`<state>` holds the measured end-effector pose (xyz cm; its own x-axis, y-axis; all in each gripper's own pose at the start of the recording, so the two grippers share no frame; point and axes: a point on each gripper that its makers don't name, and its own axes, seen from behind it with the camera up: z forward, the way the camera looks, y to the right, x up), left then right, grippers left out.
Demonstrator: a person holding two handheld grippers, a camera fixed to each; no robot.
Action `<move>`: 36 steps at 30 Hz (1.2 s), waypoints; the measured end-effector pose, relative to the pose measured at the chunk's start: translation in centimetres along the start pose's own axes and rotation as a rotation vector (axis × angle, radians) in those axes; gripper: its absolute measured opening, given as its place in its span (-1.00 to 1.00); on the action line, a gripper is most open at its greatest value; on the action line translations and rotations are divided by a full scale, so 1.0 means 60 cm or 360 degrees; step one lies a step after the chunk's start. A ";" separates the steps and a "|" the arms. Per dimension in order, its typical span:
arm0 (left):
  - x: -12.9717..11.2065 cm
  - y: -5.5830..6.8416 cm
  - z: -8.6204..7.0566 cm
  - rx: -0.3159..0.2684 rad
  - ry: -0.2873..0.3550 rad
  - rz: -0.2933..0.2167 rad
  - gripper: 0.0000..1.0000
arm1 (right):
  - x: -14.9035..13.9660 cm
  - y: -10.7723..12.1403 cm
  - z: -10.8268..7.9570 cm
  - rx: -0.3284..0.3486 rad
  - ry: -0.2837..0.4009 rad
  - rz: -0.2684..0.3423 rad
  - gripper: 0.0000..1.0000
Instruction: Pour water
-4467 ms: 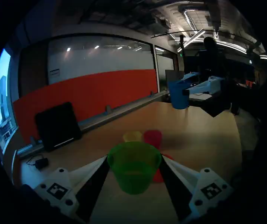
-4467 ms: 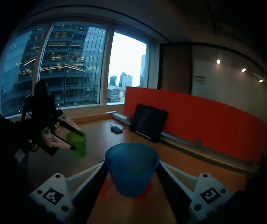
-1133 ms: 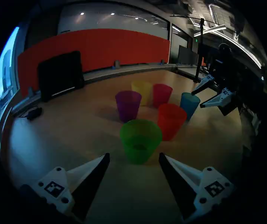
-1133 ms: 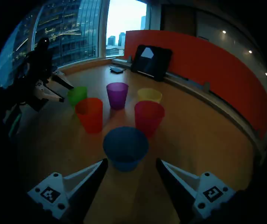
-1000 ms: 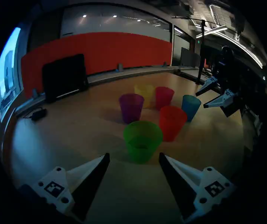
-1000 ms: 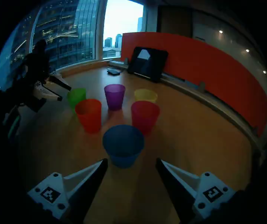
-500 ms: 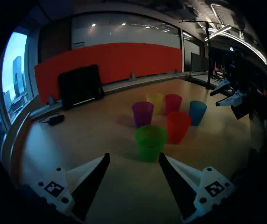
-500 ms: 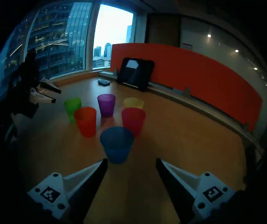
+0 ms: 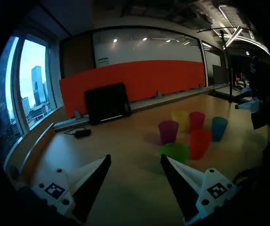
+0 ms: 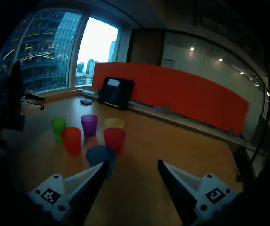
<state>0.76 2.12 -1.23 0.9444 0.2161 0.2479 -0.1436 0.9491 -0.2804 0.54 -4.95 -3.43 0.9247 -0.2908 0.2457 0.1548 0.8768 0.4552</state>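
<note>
Item one, nearest: my left claw (image 9: 135,156), fingers spread wide with nothing between them; my right claw (image 10: 132,162), likewise spread and empty. Item two: pale wooden desk (image 9: 127,188), carrying everything listed below. Item three: green translucent plastic cup (image 9: 174,151), upright, just beyond my left claw's right fingertip and partly hidden by it; I judge it is not touched. Item four: blue translucent plastic cup (image 10: 99,155), upright, just past my right claw's left fingertip, not gripped. Item five, behind those, a close cluster, all upright: orange-red plastic cup (image 9: 200,143), purple plastic cup (image 9: 168,132), crimson plastic cup (image 9: 197,120), yellow plastic cup (image 9: 180,119). Item six, farther off: small black power adapter with cable (image 9: 82,133); black flat screen (image 9: 108,103) propped before the long orange partition (image 9: 146,81); tall windows (image 9: 29,94) at the side. Status of task: all six cups stand on the desk and neither claw holds one. The light is too dim to make out water in any cup. My judgement: the pour is either finished or not begun. If not begun, a cup must be gripped, lifted and tipped over another.
</note>
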 end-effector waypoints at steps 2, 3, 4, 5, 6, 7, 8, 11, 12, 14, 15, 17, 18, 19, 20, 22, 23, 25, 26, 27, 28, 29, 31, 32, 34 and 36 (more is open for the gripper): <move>0.009 -0.007 -0.002 0.0034 0.0035 -0.0022 0.95 | 0.010 0.007 -0.001 -0.0049 0.0040 0.0006 1.00; 0.015 -0.011 -0.003 0.0054 0.0055 -0.0034 0.95 | 0.015 0.011 -0.002 -0.0076 0.0063 0.0010 1.00; 0.021 -0.014 -0.004 0.0072 0.0073 -0.0044 0.95 | 0.020 0.015 -0.002 -0.0100 0.0083 0.0015 1.00; 0.026 -0.018 -0.005 0.0090 0.0092 -0.0054 0.95 | 0.025 0.018 -0.003 -0.0124 0.0103 0.0019 1.00; 0.032 -0.021 -0.007 0.0110 0.0114 -0.0066 0.95 | 0.030 0.021 -0.004 -0.0150 0.0124 0.0026 1.00; 0.037 -0.024 -0.008 0.0127 0.0133 -0.0078 0.95 | 0.034 0.024 -0.005 -0.0171 0.0141 0.0033 1.00; 0.043 -0.027 -0.010 0.0144 0.0153 -0.0089 0.95 | 0.038 0.027 -0.005 -0.0193 0.0159 0.0039 1.00; 0.060 -0.034 -0.015 0.0194 0.0217 -0.0121 0.95 | 0.050 0.036 -0.007 -0.0258 0.0216 0.0062 1.00; 0.066 -0.035 -0.017 0.0210 0.0240 -0.0131 0.95 | 0.055 0.041 -0.008 -0.0284 0.0237 0.0074 1.00; 0.076 -0.037 -0.020 0.0237 0.0279 -0.0147 0.95 | 0.063 0.050 -0.010 -0.0333 0.0276 0.0098 1.00; 0.082 -0.038 -0.021 0.0249 0.0300 -0.0156 0.95 | 0.068 0.054 -0.012 -0.0359 0.0298 0.0112 1.00; 0.091 -0.037 -0.023 0.0265 0.0334 -0.0170 0.95 | 0.077 0.063 -0.015 -0.0405 0.0337 0.0135 1.00; 0.096 -0.037 -0.025 0.0275 0.0351 -0.0177 0.95 | 0.083 0.067 -0.018 -0.0428 0.0359 0.0145 1.00; 0.100 -0.037 -0.026 0.0284 0.0363 -0.0182 0.95 | 0.088 0.070 -0.021 -0.0448 0.0377 0.0151 1.00; 0.103 -0.037 -0.027 0.0292 0.0376 -0.0187 0.95 | 0.094 0.073 -0.023 -0.0469 0.0396 0.0157 1.00; 0.111 -0.038 -0.031 0.0309 0.0401 -0.0198 0.95 | 0.105 0.079 -0.029 -0.0509 0.0436 0.0158 1.00; 0.114 -0.038 -0.032 0.0316 0.0413 -0.0203 0.95 | 0.110 0.082 -0.032 -0.0528 0.0456 0.0156 1.00; 0.119 -0.035 -0.034 0.0320 0.0432 -0.0212 0.95 | 0.117 0.089 -0.036 -0.0569 0.0483 0.0144 1.00; 0.121 -0.034 -0.034 0.0320 0.0440 -0.0216 0.95 | 0.121 0.092 -0.038 -0.0588 0.0494 0.0137 1.00; 0.123 -0.032 -0.034 0.0319 0.0447 -0.0219 0.95 | 0.123 0.095 -0.040 -0.0609 0.0503 0.0130 1.00; 0.125 -0.031 -0.034 0.0318 0.0452 -0.0221 0.95 | 0.126 0.098 -0.042 -0.0627 0.0509 0.0125 1.00; 0.127 -0.030 -0.034 0.0317 0.0457 -0.0222 0.95 | 0.128 0.101 -0.044 -0.0645 0.0516 0.0119 1.00; 0.131 -0.031 -0.035 0.0329 0.0471 -0.0217 0.95 | 0.131 0.105 -0.049 -0.0679 0.0531 0.0114 1.00; 0.133 -0.032 -0.036 0.0336 0.0478 -0.0213 0.95 | 0.133 0.107 -0.051 -0.0695 0.0539 0.0113 1.00; 0.135 -0.034 -0.038 0.0356 0.0495 -0.0200 0.95 | 0.135 0.109 -0.056 -0.0715 0.0560 0.0125 1.00; 0.135 -0.037 -0.039 0.0376 0.0506 -0.0184 0.95 | 0.137 0.110 -0.061 -0.0728 0.0581 0.0147 1.00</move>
<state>9.41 1.26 -0.77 0.9973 0.0585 -0.0443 -0.0602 0.9975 -0.0375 10.42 -0.12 -1.54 0.9888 -0.1257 -0.0806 0.1270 0.9919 0.0107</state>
